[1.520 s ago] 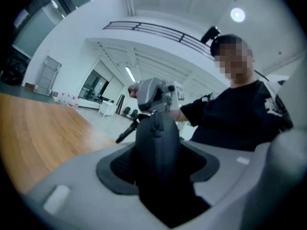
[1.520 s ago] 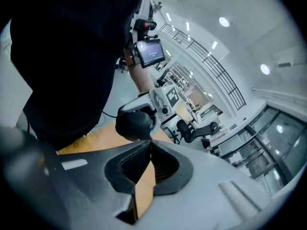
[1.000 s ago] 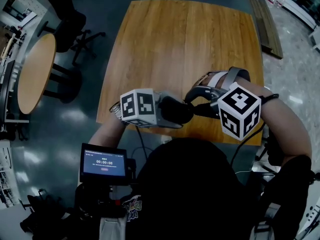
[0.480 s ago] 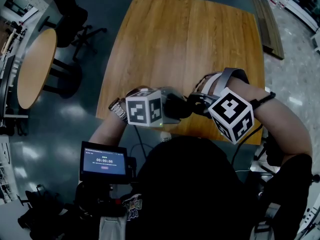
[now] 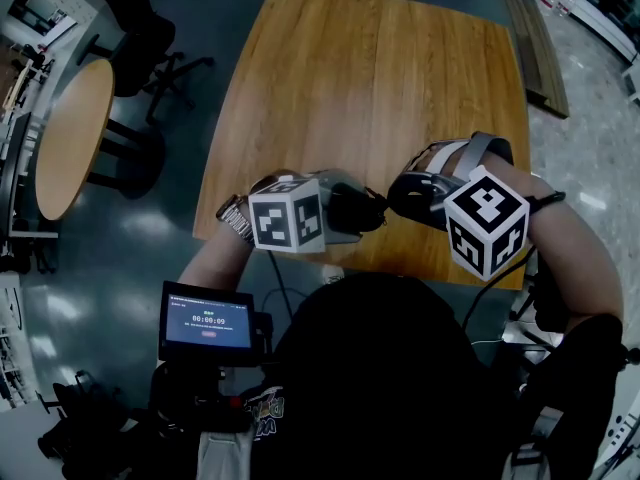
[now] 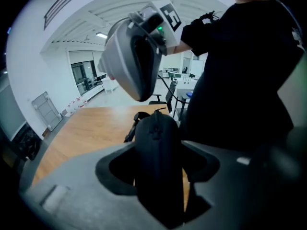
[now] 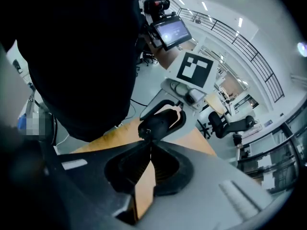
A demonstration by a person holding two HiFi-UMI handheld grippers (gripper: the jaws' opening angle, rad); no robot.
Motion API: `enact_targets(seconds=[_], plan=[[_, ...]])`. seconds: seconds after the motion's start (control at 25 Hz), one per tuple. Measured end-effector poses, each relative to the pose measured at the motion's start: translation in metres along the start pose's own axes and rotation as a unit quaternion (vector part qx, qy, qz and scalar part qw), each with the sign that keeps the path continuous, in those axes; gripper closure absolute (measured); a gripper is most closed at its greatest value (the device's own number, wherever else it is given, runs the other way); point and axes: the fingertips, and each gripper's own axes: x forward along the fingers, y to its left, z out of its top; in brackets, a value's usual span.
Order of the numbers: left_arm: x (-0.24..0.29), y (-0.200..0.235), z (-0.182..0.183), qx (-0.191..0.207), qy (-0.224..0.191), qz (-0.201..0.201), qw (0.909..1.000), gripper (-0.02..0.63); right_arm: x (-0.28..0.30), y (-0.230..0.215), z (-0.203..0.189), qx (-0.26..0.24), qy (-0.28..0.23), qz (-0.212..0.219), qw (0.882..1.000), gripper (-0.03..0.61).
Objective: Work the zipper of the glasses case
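Over the near edge of the wooden table [image 5: 370,78], my left gripper [image 5: 360,208] is shut on a black glasses case [image 5: 352,210]. In the left gripper view the case [image 6: 158,143] stands lengthwise between the jaws of that gripper [image 6: 158,186], its zipper end pointing away. My right gripper [image 5: 386,200] meets that end from the right. Its jaws have just been closing. In the right gripper view the right gripper [image 7: 150,142] has its tips together on the small zipper pull [image 7: 146,130] at the case's tip [image 7: 160,122].
A round wooden table [image 5: 70,143] and a black office chair [image 5: 140,38] stand on the dark floor at left. A small screen [image 5: 208,326] sits on the person's chest. A wooden bench [image 5: 535,48] lies at far right.
The left gripper has rolled and dipped a little with the case. The right gripper has stayed at the case's end and its jaws have closed.
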Motion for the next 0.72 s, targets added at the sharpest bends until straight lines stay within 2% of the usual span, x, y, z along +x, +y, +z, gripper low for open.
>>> enact_targets(seconds=[0.12,0.24,0.36,0.48,0.56,0.72], plan=[[0.000,0.003,-0.002,0.004,0.011,0.002,0.9999,0.356,0.004,0.001,0.002,0.010,-0.012,0.007,1.000,0.546],[0.002,0.005,-0.001,-0.013,0.002,-0.004,0.9999,0.356,0.009,0.008,0.006,-0.016,-0.002,0.000,1.000,0.492],[-0.002,0.006,0.003,-0.064,-0.041,-0.022,0.9968,0.356,0.011,0.004,0.006,-0.038,0.006,-0.047,0.998,0.476],[-0.006,0.002,0.013,-0.126,-0.107,-0.057,0.9846,0.356,0.011,-0.003,0.010,-0.020,-0.015,-0.094,0.995,0.436],[-0.009,0.001,0.013,-0.144,-0.127,-0.068,0.9790,0.356,0.014,-0.007,0.012,-0.012,-0.025,-0.100,0.995,0.434],[-0.005,-0.004,0.004,-0.133,-0.101,-0.070,0.9835,0.356,0.021,-0.003,0.013,0.002,-0.032,-0.071,0.997,0.455]])
